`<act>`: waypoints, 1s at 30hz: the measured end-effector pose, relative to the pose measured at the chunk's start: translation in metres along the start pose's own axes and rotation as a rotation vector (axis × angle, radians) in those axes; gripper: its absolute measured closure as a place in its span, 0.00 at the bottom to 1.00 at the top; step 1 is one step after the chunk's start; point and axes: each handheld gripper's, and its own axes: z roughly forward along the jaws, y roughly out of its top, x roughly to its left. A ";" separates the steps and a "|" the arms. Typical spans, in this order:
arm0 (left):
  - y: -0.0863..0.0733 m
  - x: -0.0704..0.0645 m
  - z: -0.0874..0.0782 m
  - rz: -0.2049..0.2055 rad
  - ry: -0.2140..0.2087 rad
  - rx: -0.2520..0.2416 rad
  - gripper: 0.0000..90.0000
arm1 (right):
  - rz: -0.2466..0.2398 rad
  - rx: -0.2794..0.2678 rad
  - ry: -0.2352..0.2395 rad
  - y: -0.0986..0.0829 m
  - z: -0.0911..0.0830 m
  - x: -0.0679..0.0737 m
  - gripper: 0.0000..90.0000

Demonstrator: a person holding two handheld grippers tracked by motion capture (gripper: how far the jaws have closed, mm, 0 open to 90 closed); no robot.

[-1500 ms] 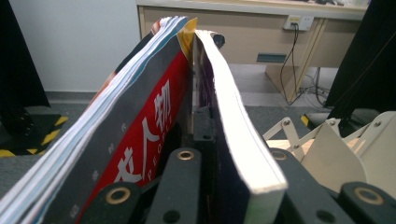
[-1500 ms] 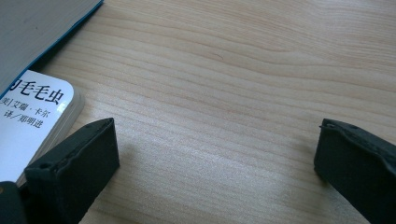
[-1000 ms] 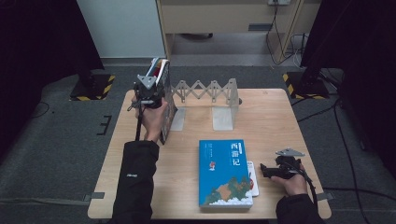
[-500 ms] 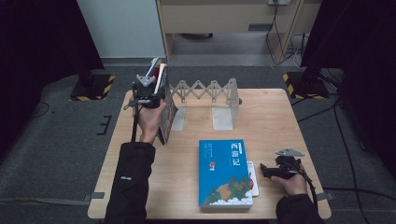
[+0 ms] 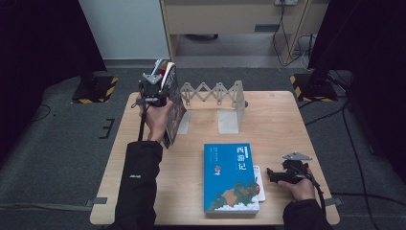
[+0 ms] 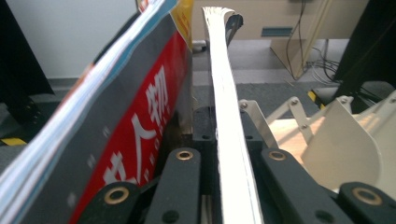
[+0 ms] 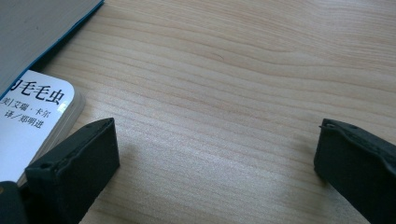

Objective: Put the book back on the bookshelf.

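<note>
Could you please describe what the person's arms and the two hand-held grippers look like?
Both arms wear black sleeves; the left sleeve carries small white lettering. The left hand-held gripper is black with a grey top and a black cable trailing down along the forearm. The right hand-held gripper is black, topped by a grey three-cornered plate, with a black cable looping past the wrist. Its jaws are blocky, matte black.

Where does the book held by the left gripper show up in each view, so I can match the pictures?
High view: held book upright at the table's far left, in the left gripper.
Left gripper view: its page edge runs up the middle between the jaws.
Right gripper view: not in it.
Shared landmark: the folding metal book rack.
</note>
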 end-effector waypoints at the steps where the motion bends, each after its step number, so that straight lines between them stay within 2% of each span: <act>1: 0.000 0.000 0.000 -0.002 0.005 -0.003 0.91 | 0.000 0.000 0.000 0.000 0.000 0.000 0.00; 5: -0.002 -0.003 0.003 0.039 0.042 0.008 0.91 | -0.001 0.000 0.002 0.000 0.000 0.000 0.00; 10: -0.002 -0.003 0.002 0.046 0.045 0.010 0.90 | 0.000 -0.001 0.000 0.000 0.000 0.000 0.00; 13: -0.001 -0.002 -0.001 0.037 0.043 -0.007 0.79 | 0.002 0.000 0.001 0.000 0.000 0.000 0.00; 15: -0.001 -0.003 -0.004 0.040 0.046 -0.007 0.76 | 0.002 0.000 0.001 0.000 0.000 0.000 0.00; 17: -0.001 -0.003 -0.007 0.037 0.032 -0.012 0.73 | 0.002 0.000 0.001 0.000 0.000 0.000 0.00; 22: -0.004 -0.003 -0.020 0.014 -0.007 -0.059 0.64 | 0.002 0.001 0.002 0.000 0.000 0.000 0.00; 30: -0.009 0.005 -0.044 -0.051 -0.122 -0.114 0.55 | 0.003 0.003 0.002 0.000 0.000 0.001 0.00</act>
